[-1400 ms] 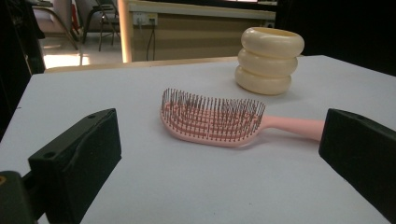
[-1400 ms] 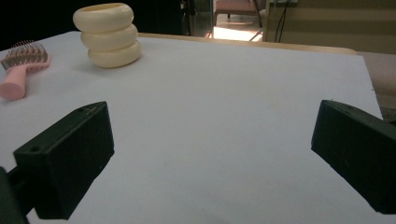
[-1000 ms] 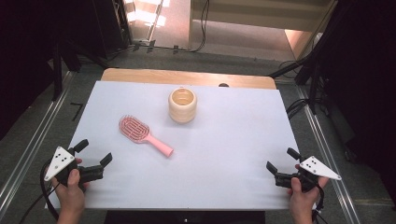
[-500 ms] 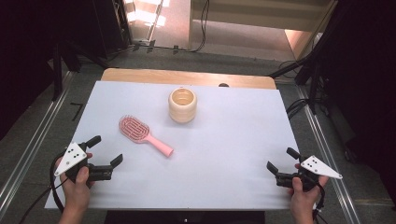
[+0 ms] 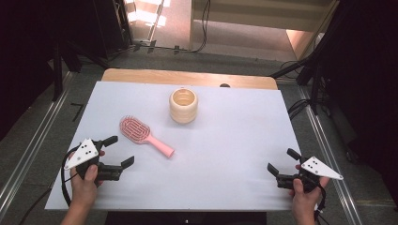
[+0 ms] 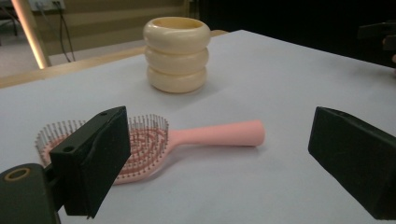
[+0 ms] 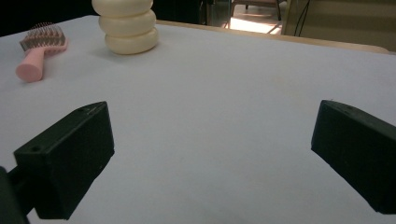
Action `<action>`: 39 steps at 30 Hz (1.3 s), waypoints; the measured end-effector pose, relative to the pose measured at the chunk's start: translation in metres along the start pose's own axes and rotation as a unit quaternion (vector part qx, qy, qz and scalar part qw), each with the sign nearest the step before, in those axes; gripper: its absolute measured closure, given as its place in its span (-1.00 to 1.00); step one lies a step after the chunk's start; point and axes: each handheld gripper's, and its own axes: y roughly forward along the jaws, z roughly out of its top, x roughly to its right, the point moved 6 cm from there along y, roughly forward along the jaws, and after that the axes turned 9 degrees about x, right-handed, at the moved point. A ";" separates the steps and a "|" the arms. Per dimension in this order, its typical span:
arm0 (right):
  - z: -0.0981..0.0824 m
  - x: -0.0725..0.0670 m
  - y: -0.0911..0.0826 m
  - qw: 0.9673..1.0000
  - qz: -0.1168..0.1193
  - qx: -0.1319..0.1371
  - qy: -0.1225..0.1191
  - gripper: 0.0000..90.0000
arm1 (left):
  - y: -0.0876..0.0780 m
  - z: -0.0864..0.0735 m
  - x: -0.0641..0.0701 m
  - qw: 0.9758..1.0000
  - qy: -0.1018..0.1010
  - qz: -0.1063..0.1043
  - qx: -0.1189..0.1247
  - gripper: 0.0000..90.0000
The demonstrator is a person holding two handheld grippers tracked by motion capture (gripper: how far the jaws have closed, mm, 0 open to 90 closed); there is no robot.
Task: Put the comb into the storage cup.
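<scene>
- The left gripper (image 5: 116, 151) has advanced from the table's near-left corner toward the pink hairbrush (image 5: 145, 135) over the last second; its jaws stand released, wide apart and empty.
- In the left gripper view, the hairbrush (image 6: 154, 142) lies flat just ahead of the jaws, bristles up, head behind the left jaw, handle pointing toward the right jaw.
- The cream ribbed cup (image 5: 183, 105) stands upright beyond the brush, well apart from the gripper.
- The right gripper (image 5: 280, 167) has not moved; it rests at the near-right edge, jaws released, nothing between them.
- Judgement: the approach to the brush is under way; the grasp is not yet made.
</scene>
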 end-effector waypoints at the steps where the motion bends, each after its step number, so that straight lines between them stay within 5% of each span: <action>1: 0.000 0.000 0.000 1.000 -0.001 -0.001 0.000 -1.00 | 0.003 -0.001 0.002 1.000 0.001 -0.006 -0.009 -0.86; 9: 0.000 0.000 0.000 1.000 0.002 -0.002 0.001 -1.00 | 0.019 0.001 0.009 0.997 0.021 -0.039 -0.058 -0.68; 17: -0.001 -0.002 0.001 1.000 0.003 -0.007 -0.009 -1.00 | 0.036 -0.001 0.007 0.995 0.009 -0.030 -0.091 -0.61; 27: -0.001 -0.002 0.002 1.000 0.003 -0.007 -0.008 -1.00 | 0.064 -0.005 0.013 0.995 -0.029 -0.003 -0.095 0.03; 35: -0.002 -0.002 0.002 1.000 0.003 -0.007 -0.008 -1.00 | 0.091 -0.009 0.019 0.993 -0.047 0.007 -0.110 0.99; 39: -0.002 -0.002 0.002 1.000 0.004 -0.008 -0.010 -1.00 | 0.113 -0.014 0.025 0.988 -0.063 -0.004 -0.140 1.00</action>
